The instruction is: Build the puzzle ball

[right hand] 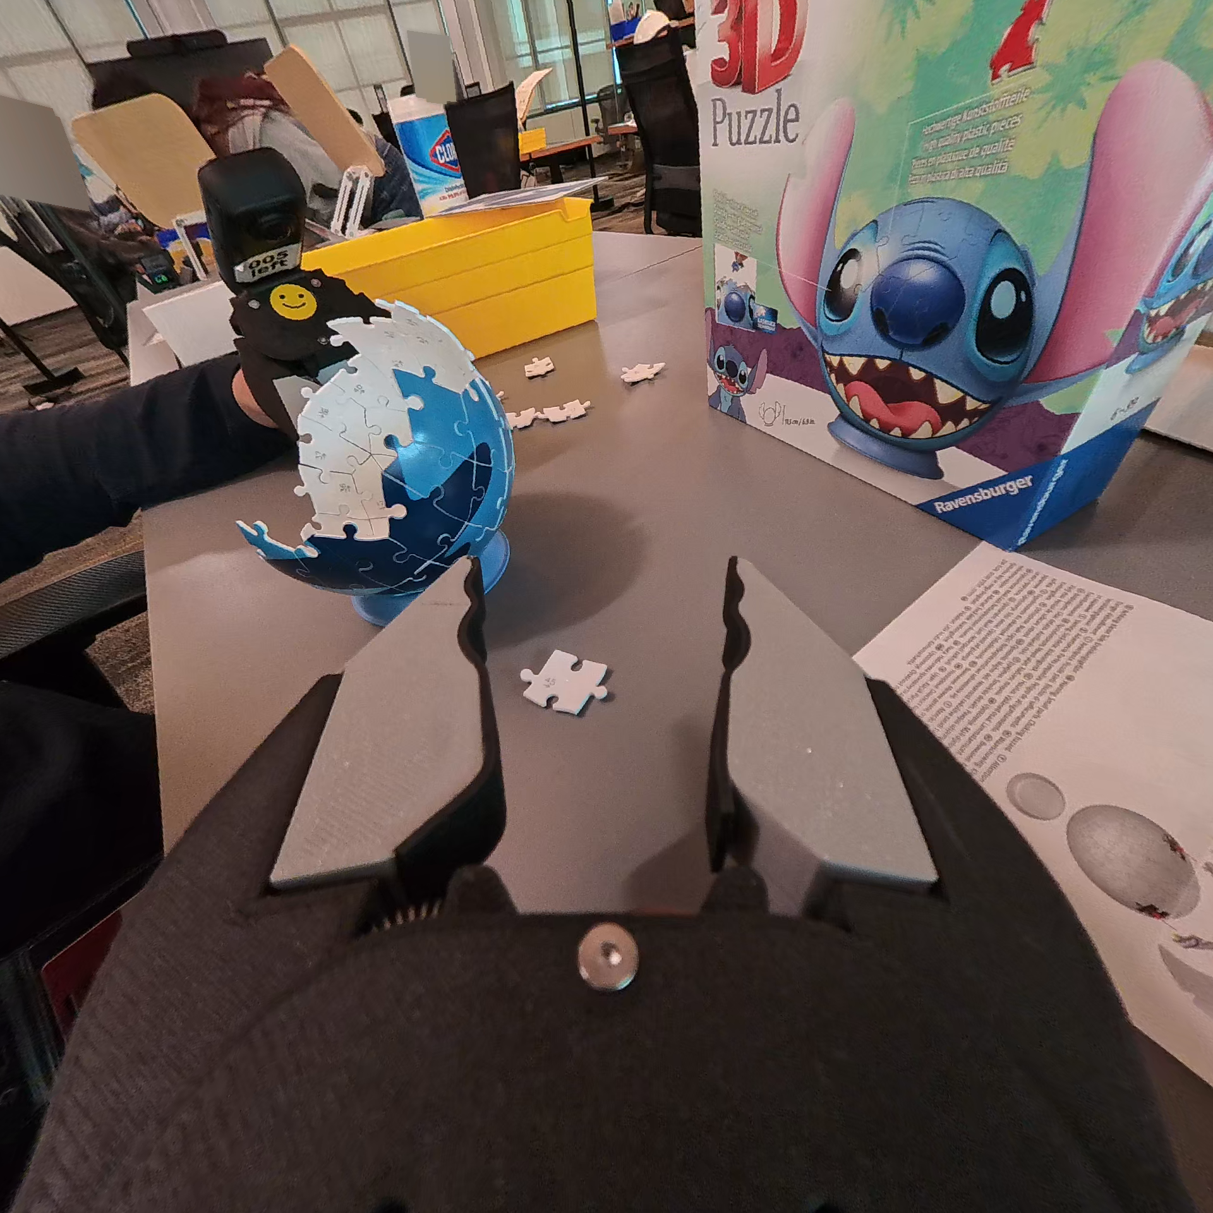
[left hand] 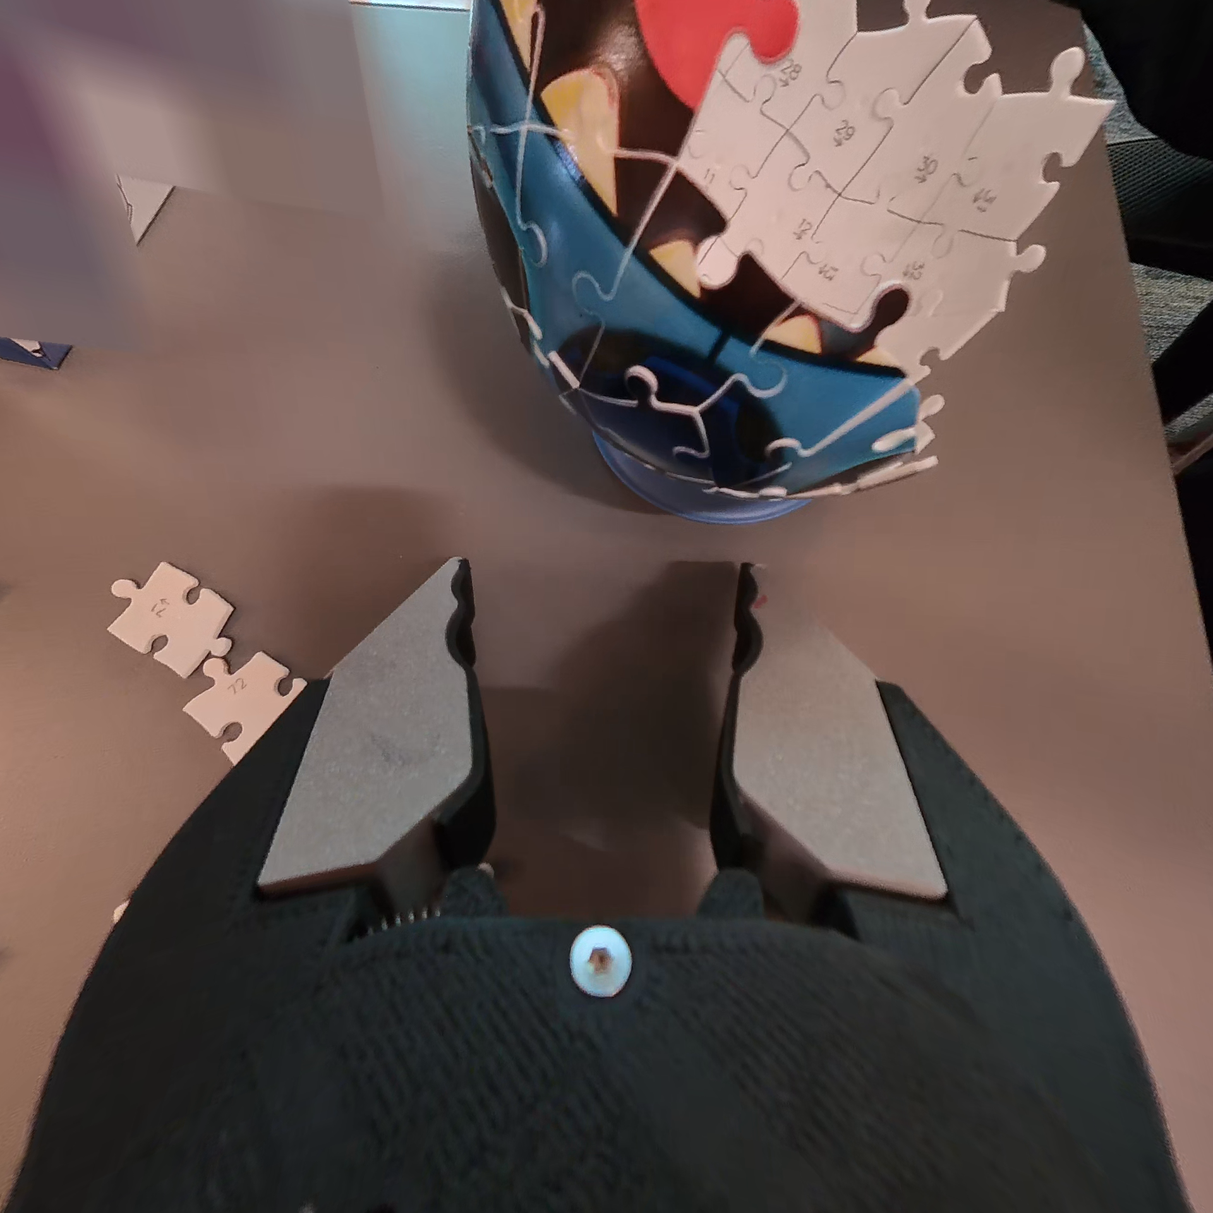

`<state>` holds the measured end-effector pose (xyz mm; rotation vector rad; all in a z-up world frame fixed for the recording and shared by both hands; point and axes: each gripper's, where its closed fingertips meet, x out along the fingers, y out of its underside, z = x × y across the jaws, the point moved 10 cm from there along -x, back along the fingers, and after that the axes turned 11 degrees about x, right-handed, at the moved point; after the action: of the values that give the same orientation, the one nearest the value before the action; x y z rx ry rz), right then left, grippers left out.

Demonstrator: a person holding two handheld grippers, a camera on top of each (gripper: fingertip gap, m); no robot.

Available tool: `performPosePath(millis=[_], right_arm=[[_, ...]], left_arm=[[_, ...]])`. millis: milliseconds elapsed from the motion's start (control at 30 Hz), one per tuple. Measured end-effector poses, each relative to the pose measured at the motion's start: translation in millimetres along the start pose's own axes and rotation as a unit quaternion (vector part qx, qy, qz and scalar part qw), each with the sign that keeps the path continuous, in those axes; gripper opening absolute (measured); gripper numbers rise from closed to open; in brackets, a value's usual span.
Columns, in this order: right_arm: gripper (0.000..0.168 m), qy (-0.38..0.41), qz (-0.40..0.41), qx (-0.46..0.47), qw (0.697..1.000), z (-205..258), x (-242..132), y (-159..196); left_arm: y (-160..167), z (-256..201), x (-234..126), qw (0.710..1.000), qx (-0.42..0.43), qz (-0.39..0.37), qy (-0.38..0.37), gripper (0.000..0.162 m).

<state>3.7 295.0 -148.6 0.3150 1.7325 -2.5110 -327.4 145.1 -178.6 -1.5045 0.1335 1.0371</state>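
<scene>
At the table's near edge, the right gripper [right hand: 600, 571] hangs w/ jaws spread, empty, over a loose puzzle piece [right hand: 564, 680] lying flat on the grey table [right hand: 656, 459]. Farther in, nearer the left edge, the half-built puzzle ball [right hand: 400, 459] sits on its blue stand [right hand: 433, 591]; left gripper [left hand: 604, 577] just short of it, also spread, empty. Shell looks light, thin, prob. fragile: grip the piece by its edges, steady the ball at the stand. Puzzle box [right hand: 952, 262] stands at the far right.
</scene>
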Motion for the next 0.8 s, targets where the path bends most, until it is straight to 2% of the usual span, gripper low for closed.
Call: performPosePath(millis=[33,800], right_arm=[[0.070,0.000,-0.001,-0.001,1.000,0.1,-0.1,-0.1],[0.070,-0.004,-0.004,0.007,1.000,-1.0,-1.3,-0.1]], left_arm=[[0.0,0.1,-0.1,1.000,-0.001,0.000,0.000,0.079],[0.4,0.6,0.2,1.000,-0.005,0.002,0.002,0.079]])
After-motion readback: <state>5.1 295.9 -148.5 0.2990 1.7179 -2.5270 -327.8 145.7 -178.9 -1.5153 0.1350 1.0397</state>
